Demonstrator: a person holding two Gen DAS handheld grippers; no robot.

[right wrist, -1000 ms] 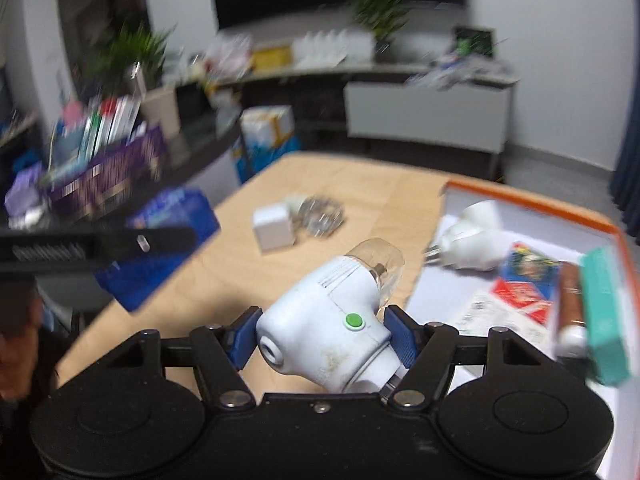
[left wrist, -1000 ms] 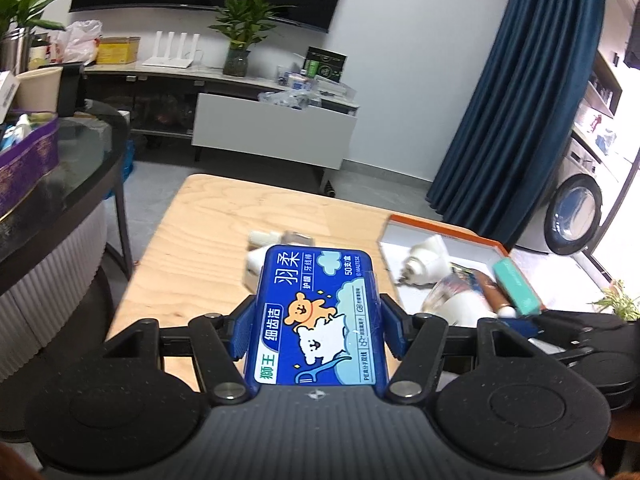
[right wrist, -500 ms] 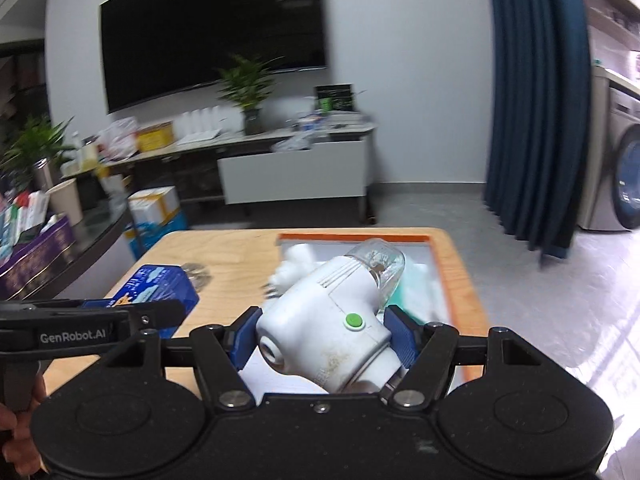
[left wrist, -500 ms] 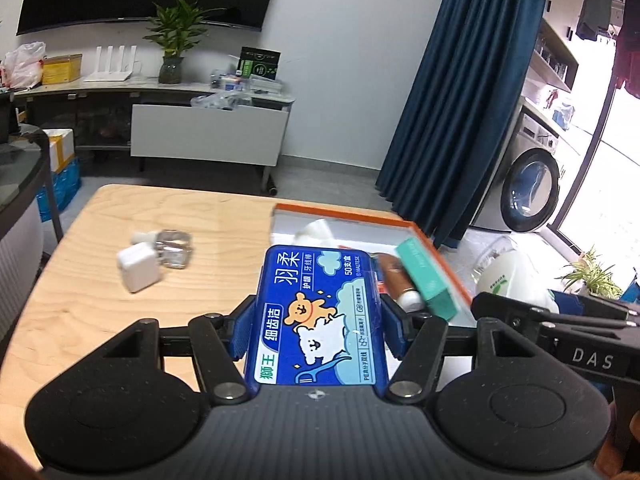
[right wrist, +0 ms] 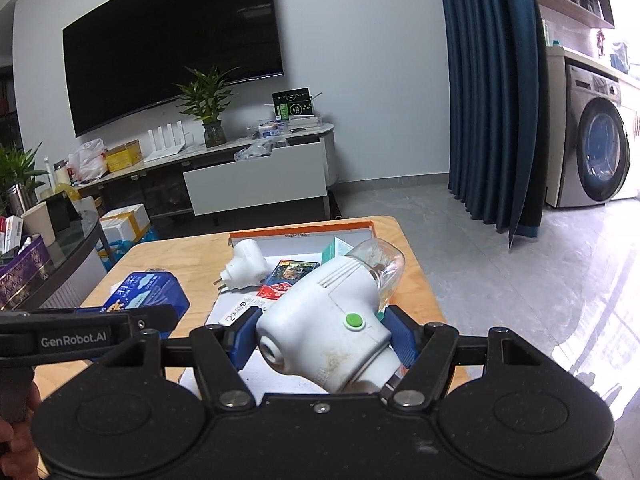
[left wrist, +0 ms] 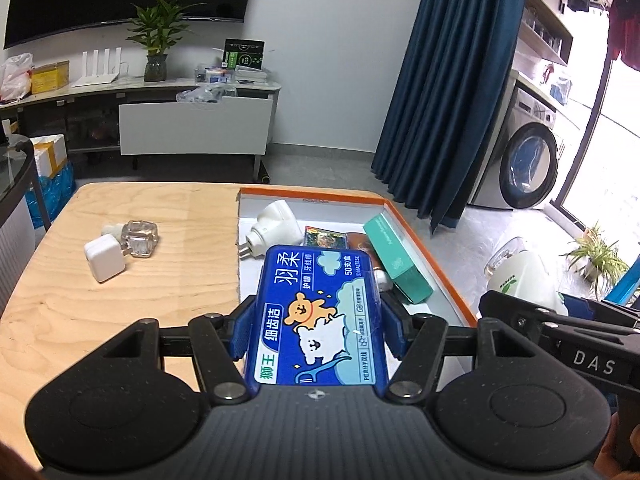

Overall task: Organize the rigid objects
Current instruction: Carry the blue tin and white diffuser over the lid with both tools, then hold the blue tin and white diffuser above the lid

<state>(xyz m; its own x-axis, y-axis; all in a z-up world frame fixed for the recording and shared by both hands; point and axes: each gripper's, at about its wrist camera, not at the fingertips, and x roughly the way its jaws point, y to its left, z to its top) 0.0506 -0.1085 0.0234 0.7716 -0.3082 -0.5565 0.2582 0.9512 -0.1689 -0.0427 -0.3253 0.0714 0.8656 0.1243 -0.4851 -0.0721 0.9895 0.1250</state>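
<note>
The left claw pinches a blue floss box (right claw grips a white plug-in device).

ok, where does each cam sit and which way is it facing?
Left wrist: on the left tongs, facing the orange-rimmed tray; they clamp the blue floss box; right tongs at right edge.
Right wrist: on the right tongs, facing tray and TV wall; they clamp the white plug-in device.
Shared: tray, floss box, TV console.
</note>
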